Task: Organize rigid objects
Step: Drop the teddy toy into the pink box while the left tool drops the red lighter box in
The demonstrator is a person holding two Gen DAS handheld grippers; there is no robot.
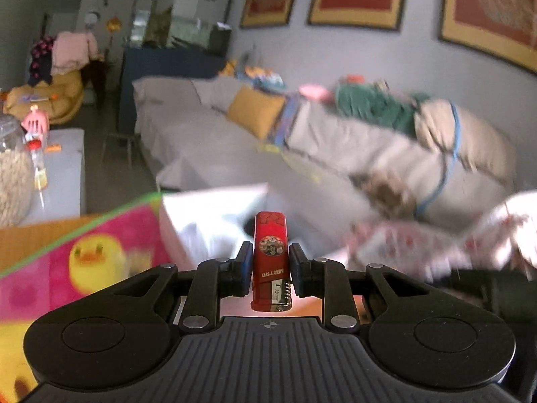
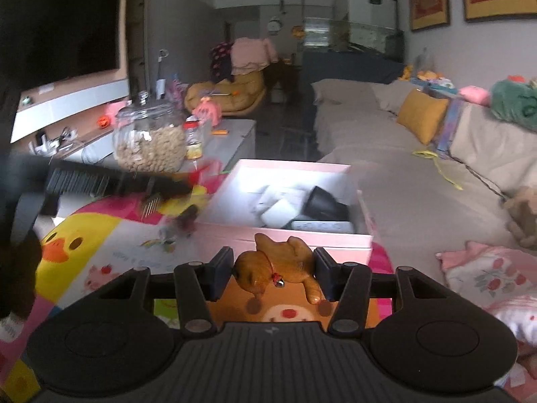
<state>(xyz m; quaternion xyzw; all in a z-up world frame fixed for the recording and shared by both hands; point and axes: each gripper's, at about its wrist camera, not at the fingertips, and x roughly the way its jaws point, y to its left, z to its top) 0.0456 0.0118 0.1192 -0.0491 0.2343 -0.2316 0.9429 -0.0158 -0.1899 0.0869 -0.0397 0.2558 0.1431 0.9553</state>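
A red lighter (image 1: 270, 255) is clamped between the two pads of the left gripper (image 1: 270, 262), whose jaws are closed narrowly against its sides; it is held lengthwise along the fingers, its metal head towards the camera, above the edge of a pink mat printed with a yellow duck (image 1: 94, 262). Just beyond the lighter a pale box (image 1: 214, 221) is seen, much blurred, so its contents cannot be made out from this side. In the right wrist view, a small brown cat figure (image 2: 278, 267) with a tiny bell at its neck is gripped by the right gripper (image 2: 273, 273), the jaws being set about half apart and pressed on either end of the figure, which lies crosswise between them. Directly behind it stands an open pink box (image 2: 364, 231), resting on the duck mat (image 2: 77, 252); inside the box a black object (image 2: 327, 206), some white items (image 2: 278, 206) and a flat dark device (image 2: 322, 225) along the near wall are seen. On the low table (image 2: 240, 134) further back, a glass jar (image 2: 149, 139) is filled roughly two thirds with pale nuts or pellets, and a small bottle with a red cap (image 2: 194, 137) is placed just beside it. A grey sofa (image 2: 386, 168) runs along the right.
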